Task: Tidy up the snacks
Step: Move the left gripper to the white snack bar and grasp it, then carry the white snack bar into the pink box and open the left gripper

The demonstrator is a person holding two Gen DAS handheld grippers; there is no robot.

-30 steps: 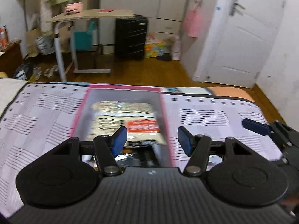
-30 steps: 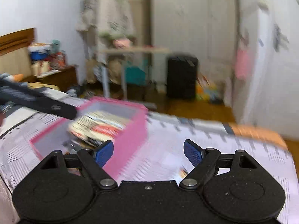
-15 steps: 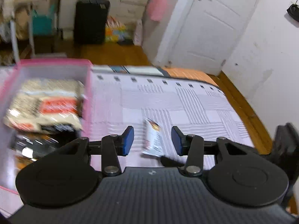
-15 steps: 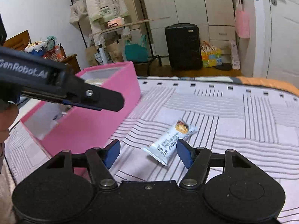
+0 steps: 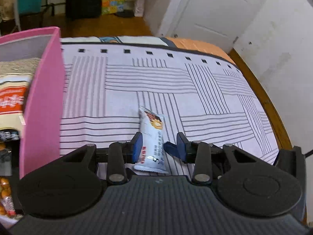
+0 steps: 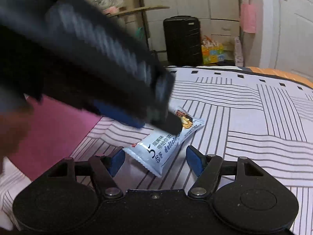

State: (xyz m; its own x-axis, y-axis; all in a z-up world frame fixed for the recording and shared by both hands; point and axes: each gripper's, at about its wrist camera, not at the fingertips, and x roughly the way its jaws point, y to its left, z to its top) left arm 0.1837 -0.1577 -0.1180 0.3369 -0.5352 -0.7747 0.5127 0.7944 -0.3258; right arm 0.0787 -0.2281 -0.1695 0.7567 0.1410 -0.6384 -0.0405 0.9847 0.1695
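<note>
A pale blue and white snack packet lies on the striped bedsheet to the right of the pink box. My left gripper is low over it, its jaws narrow and astride the packet; a gap shows at the right pad, so it stands open. In the right wrist view that gripper is a blurred dark shape over the packet's far half. My right gripper is open around the packet's near end without touching it. One of its blue fingertips shows beside the packet.
The pink box holds several snack bags. The bed's wooden edge runs along the right, with a white door beyond. A black suitcase stands on the floor past the bed. A hand shows at the left.
My left gripper swung right from over the pink box and came down onto the packet, its jaws narrowing. My right gripper sank toward the packet's near end and narrowed a little.
</note>
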